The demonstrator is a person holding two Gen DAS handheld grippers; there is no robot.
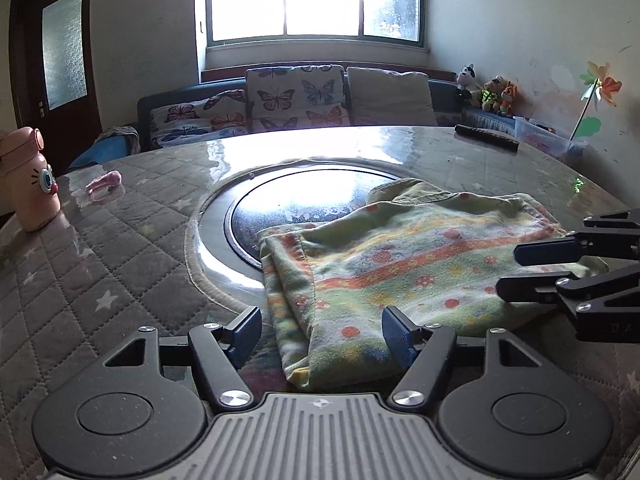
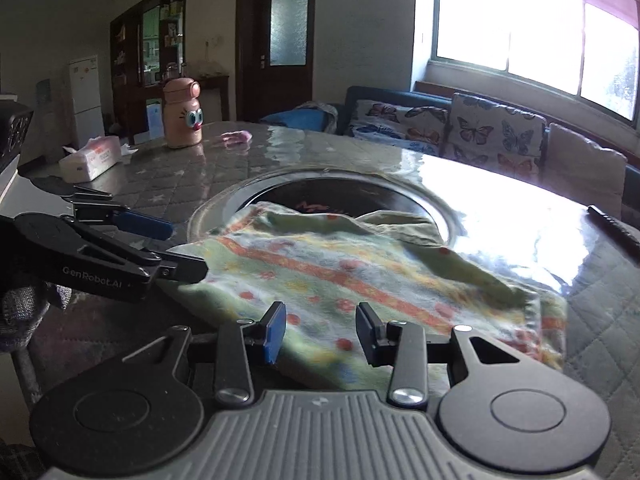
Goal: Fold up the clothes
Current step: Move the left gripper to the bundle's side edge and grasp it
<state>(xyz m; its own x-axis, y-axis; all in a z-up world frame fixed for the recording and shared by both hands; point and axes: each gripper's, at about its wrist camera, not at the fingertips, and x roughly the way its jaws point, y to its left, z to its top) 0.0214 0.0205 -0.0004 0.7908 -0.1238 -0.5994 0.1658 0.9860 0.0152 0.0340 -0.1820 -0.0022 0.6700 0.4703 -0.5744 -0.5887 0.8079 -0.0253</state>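
Garment (image 1: 400, 264): soft fleecy fabric, green with orange stripes and dots, folded flat into a rough rectangle. It lies on a round table (image 1: 120, 240) with a glossy quilted cover and a dark circular inset; butterfly-print sofa and bright window behind. Left gripper (image 1: 320, 336) jaws wide apart over the garment's near-left corner, gripping nothing. Right gripper (image 2: 320, 330) jaws partly open over its near edge, also empty.

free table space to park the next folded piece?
Bare quilted cover between the pink cartoon bottle and the round dark inset; also the glossy far strip before the black remote. Crowded: the floral green garment, with both hand-held grippers at its near edge.
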